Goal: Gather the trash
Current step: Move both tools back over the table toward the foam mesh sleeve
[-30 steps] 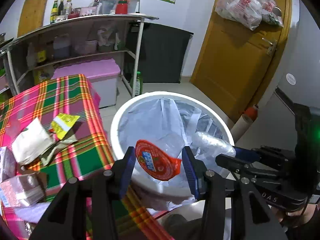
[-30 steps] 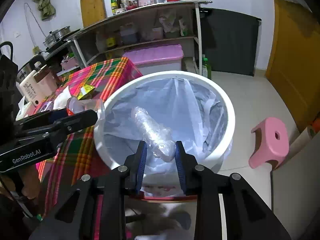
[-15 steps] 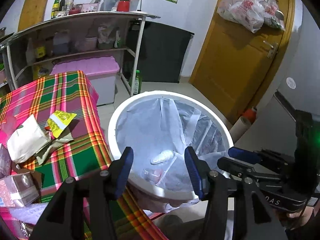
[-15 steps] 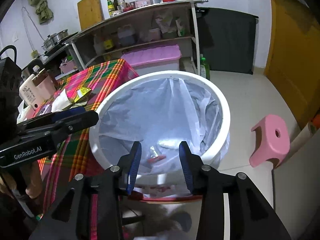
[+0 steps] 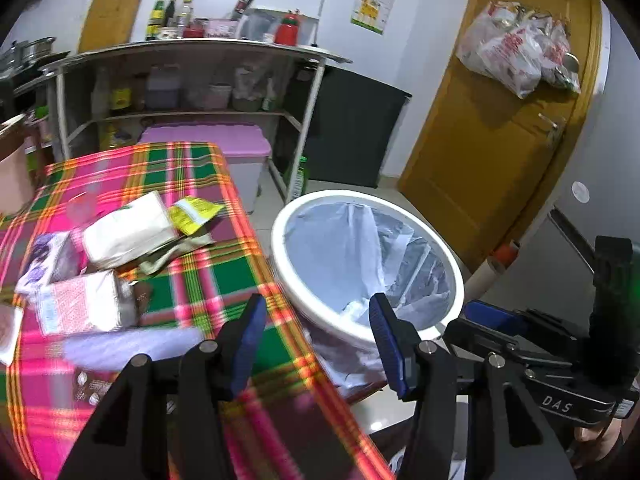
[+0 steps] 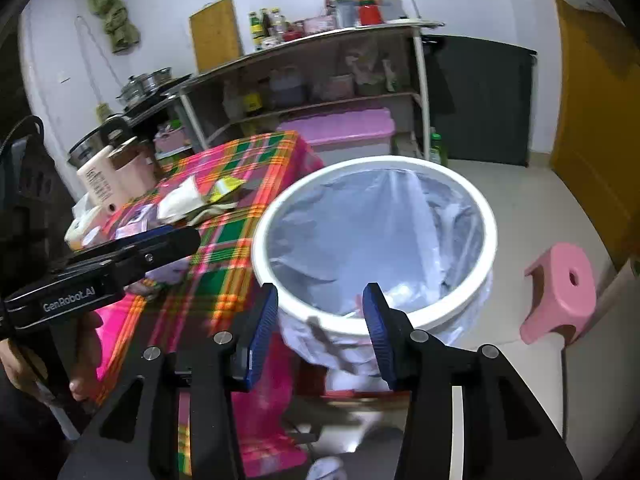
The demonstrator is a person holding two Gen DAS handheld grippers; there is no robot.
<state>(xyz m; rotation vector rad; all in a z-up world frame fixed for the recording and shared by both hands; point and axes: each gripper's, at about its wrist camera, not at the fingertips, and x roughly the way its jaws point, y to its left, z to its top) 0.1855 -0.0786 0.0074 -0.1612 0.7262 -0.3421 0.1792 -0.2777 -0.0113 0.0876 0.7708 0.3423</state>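
A white round bin lined with a clear bag stands on the floor beside the plaid-clothed table; it also shows in the right wrist view. My left gripper is open and empty over the table's corner next to the bin. My right gripper is open and empty just in front of the bin's near rim. Trash lies on the table: a white pouch, a yellow wrapper, a pink packet and a purple-printed box.
A metal shelf unit with bottles and a pink-lidded tub stand behind the table. A pink stool sits right of the bin. A yellow door with hanging bags is at the back right.
Both grippers let go of their trash into the bin, opened wide, and have swung left toward the table; the red-labelled lid and the crumpled plastic are no longer between the fingers.
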